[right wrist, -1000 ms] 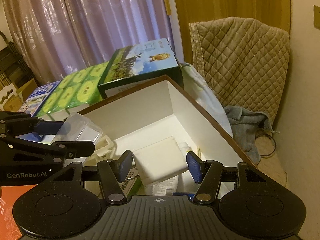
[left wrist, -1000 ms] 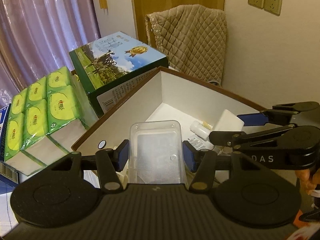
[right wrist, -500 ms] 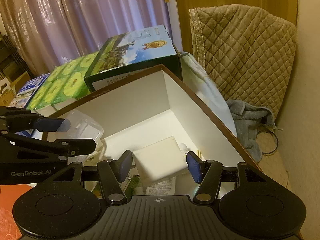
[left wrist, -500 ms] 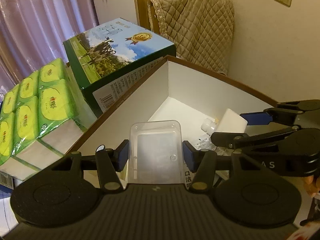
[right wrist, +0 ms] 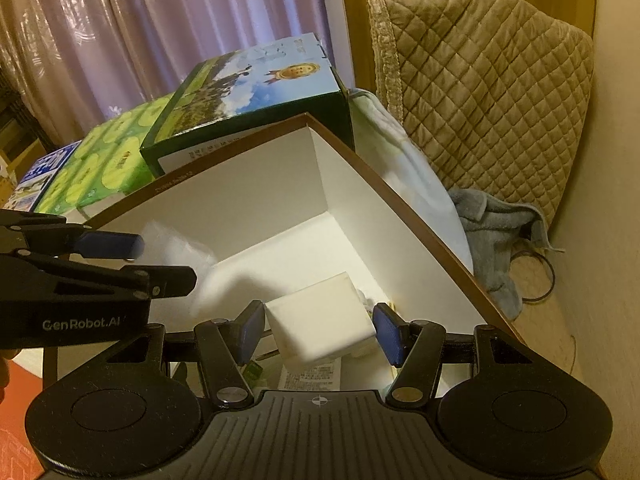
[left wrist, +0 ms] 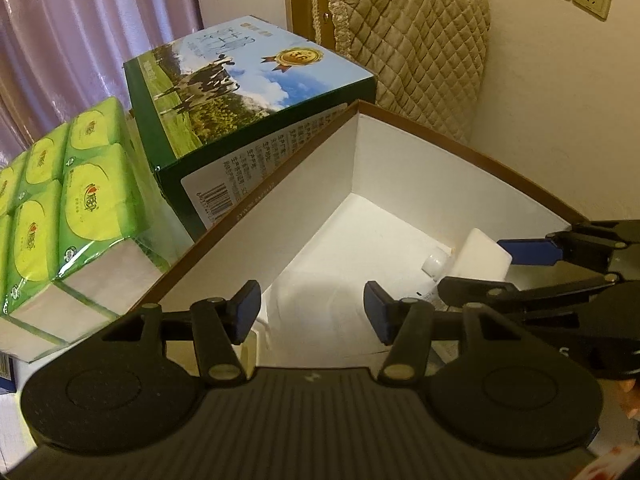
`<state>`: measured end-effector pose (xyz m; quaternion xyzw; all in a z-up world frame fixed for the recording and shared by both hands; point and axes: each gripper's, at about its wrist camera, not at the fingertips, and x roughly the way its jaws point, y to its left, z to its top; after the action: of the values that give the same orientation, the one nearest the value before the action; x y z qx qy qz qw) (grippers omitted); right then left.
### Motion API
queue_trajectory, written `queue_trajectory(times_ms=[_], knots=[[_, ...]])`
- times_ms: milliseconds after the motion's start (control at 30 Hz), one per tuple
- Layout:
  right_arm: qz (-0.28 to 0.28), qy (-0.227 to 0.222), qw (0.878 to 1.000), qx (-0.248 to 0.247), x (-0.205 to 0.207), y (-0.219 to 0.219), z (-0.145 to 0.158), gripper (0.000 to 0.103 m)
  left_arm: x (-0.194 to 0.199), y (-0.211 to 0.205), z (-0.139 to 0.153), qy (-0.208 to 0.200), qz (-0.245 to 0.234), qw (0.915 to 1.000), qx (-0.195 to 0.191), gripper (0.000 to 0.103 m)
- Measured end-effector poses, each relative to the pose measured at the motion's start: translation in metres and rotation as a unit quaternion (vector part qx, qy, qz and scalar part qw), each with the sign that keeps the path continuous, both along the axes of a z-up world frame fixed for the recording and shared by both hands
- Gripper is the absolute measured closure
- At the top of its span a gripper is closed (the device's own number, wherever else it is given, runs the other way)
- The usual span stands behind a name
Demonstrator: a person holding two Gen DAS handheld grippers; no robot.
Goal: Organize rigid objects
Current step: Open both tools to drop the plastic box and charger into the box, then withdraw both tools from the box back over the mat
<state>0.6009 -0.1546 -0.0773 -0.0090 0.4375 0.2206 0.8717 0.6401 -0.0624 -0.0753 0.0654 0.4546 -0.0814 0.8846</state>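
Observation:
A brown-rimmed storage box (left wrist: 460, 148) with white inner walls fills both views. My left gripper (left wrist: 312, 312) is open and empty above its floor. A blurred clear plastic container (right wrist: 176, 252) shows in the right wrist view, just past the left gripper's fingers (right wrist: 112, 244) inside the box (right wrist: 400, 196). My right gripper (right wrist: 318, 330) is shut on a white rectangular block (right wrist: 320, 324), held over the box's near part; the block also shows in the left wrist view (left wrist: 482, 256). A small white bottle (left wrist: 436, 260) lies on the box floor beside it.
A green milk carton box (left wrist: 248, 88) stands against the storage box's far-left wall, with green tissue packs (left wrist: 72, 200) beside it. A quilted beige cover (right wrist: 488, 92) and a grey towel (right wrist: 492, 248) lie to the right. Printed packets (right wrist: 312, 372) lie under the block.
My left gripper has let go of the clear plastic container, which is dropping into the box, and its jaws have opened. Both grippers moved closer to the box. The right still holds the white block.

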Motion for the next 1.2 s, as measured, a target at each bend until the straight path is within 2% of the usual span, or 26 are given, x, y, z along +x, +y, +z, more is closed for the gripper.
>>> queue_trajectory(times_ms=[533, 800, 1200], knots=[[0.0, 0.018, 1.0, 0.004, 0.013, 0.007, -0.008, 0.047, -0.003, 0.008, -0.01, 0.018, 0.006, 0.9998, -0.006, 0.048], [-0.017, -0.004, 0.998, 0.063, 0.019, 0.003, 0.004, 0.046, -0.004, 0.011, -0.01, 0.02, 0.01, 0.9997, -0.006, 0.048], [-0.02, 0.015, 0.999, 0.041, 0.01, -0.005, -0.003, 0.045, -0.008, 0.01, -0.01, 0.02, 0.009, 0.9997, -0.007, 0.046]])
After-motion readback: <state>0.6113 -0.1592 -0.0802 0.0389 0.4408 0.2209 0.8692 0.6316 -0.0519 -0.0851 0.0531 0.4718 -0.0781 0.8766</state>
